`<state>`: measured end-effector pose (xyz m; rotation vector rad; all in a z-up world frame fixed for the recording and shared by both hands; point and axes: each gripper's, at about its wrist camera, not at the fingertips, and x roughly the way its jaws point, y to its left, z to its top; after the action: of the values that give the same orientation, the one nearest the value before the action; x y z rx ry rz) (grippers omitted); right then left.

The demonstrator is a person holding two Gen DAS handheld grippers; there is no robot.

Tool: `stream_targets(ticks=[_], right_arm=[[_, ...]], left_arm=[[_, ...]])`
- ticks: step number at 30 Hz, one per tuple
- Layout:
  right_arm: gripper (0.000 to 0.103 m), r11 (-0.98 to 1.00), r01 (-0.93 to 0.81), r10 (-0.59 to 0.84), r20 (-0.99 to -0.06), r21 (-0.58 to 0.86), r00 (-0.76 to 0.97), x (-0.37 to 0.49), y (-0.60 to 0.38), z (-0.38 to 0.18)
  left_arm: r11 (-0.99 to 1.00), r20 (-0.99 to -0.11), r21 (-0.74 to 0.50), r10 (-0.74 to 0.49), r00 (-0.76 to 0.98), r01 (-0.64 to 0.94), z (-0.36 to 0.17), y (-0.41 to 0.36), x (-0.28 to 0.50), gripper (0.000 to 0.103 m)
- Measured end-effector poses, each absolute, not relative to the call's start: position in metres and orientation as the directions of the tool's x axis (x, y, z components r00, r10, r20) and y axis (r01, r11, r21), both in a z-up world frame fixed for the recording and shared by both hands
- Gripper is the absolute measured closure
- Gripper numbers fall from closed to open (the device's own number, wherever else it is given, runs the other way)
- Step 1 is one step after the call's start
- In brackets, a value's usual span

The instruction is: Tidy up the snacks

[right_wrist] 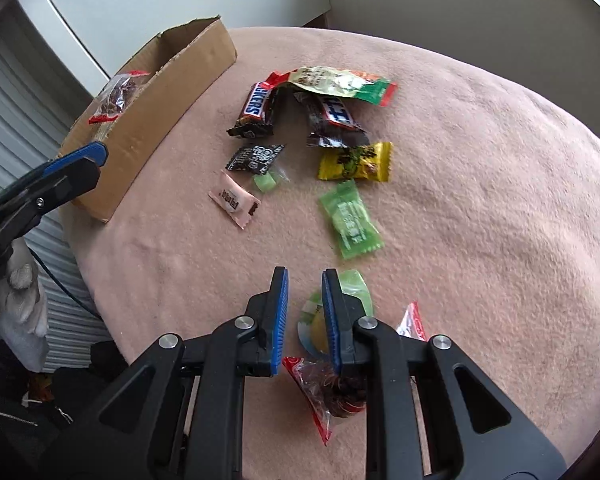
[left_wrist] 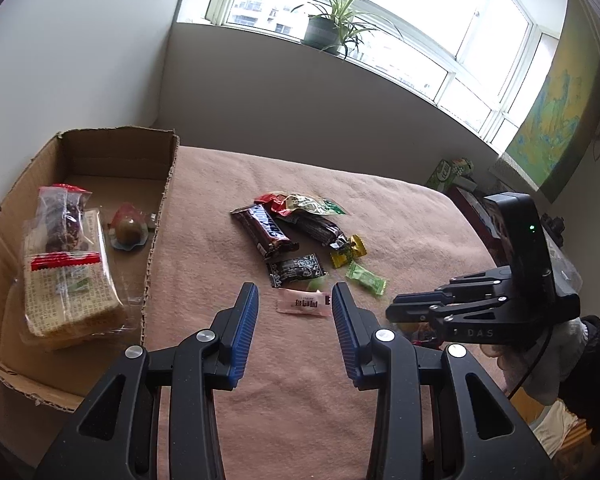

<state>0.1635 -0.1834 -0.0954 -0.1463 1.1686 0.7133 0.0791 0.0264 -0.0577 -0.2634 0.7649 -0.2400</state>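
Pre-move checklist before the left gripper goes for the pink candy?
1. left gripper open: ok, jaws spread wide.
2. pink candy between the fingertips: ok, it lies flat on the blanket.
3. Neighbours clear: not ok, a pale green candy sits at its far edge.
4. cardboard box has room: ok, bare floor at the back.
5. right gripper out of the way: ok, over a jelly cup.
6. Right gripper empty: ok, jaws slightly apart.

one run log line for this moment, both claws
left claw: open over pink candy | right claw: open, empty, above jelly cup | cardboard box: some snacks inside | rest loose on blanket
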Motion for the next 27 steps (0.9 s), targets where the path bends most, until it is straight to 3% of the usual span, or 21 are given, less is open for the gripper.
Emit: stream_targets(ticks=[8,11,27], right_arm=[[0.085,0.731,-0.540,0.557,-0.822,0.418,0.118,0.141,-0.209,-0.089],[0.085,0.753,-0.563,0.490,-0.861,0.341,0.134,0.136,-0.201,-0.096],[0.085,0.830,-0.484,0.430,-0.870,0.277,0.240,0.151,-0.256,-0.095]], left_arm=[[0.940,-0.660,-0.317,-0.313,0.683,0.125,-0.064,0.019,0.083,0.066],[0.939,-0.665,-0.316,-0.318,0.675,0.131,-0.066,0.015,0.085,0.066],[0.906,-0.697,-0.330,-0.423,0.579,0.264,-0.077,-0.062,0.087,0.066]])
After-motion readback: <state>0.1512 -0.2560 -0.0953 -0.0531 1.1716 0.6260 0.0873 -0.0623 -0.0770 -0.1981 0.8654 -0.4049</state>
